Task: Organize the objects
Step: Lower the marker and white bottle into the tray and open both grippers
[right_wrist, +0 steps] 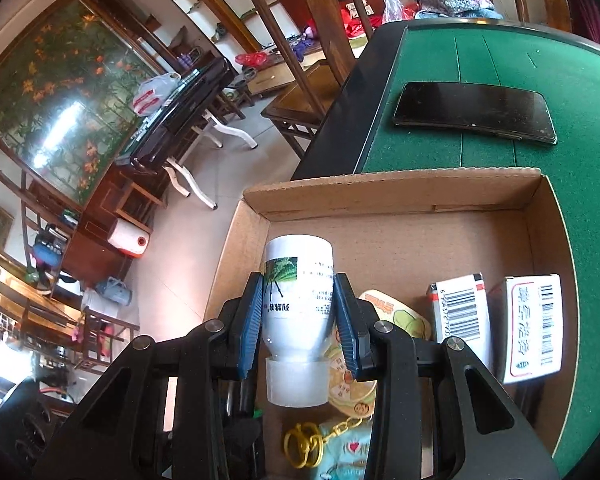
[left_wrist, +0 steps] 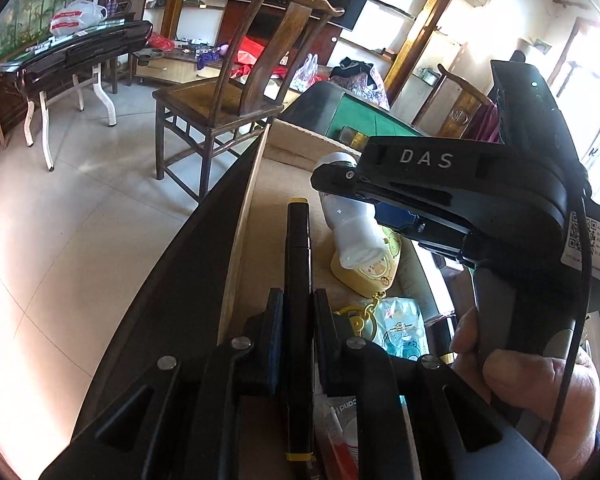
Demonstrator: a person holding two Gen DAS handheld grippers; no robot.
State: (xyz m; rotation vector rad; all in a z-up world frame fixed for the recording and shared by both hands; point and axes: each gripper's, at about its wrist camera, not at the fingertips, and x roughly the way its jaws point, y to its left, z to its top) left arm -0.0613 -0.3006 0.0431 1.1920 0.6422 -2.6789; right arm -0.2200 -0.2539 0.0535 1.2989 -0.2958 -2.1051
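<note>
Over the left edge of the cardboard box (right_wrist: 400,192), the left gripper (left_wrist: 296,344) is clamped on a black marker (left_wrist: 298,264) with yellow ends, which runs lengthwise between its blue pads. Only the left camera shows this marker clearly, along with the right gripper (left_wrist: 340,184) reaching across from the side. That one pinches a white bottle (right_wrist: 298,312) by its body, cap end toward the camera, above the box near its left wall. The right camera alone takes in the rest: a yellow keychain (right_wrist: 364,356) under the bottle, two barcoded packets (right_wrist: 496,320) standing by the right wall, and a dark phone (right_wrist: 474,114) lying on the green table (right_wrist: 580,184) beyond the far edge of the box.
</note>
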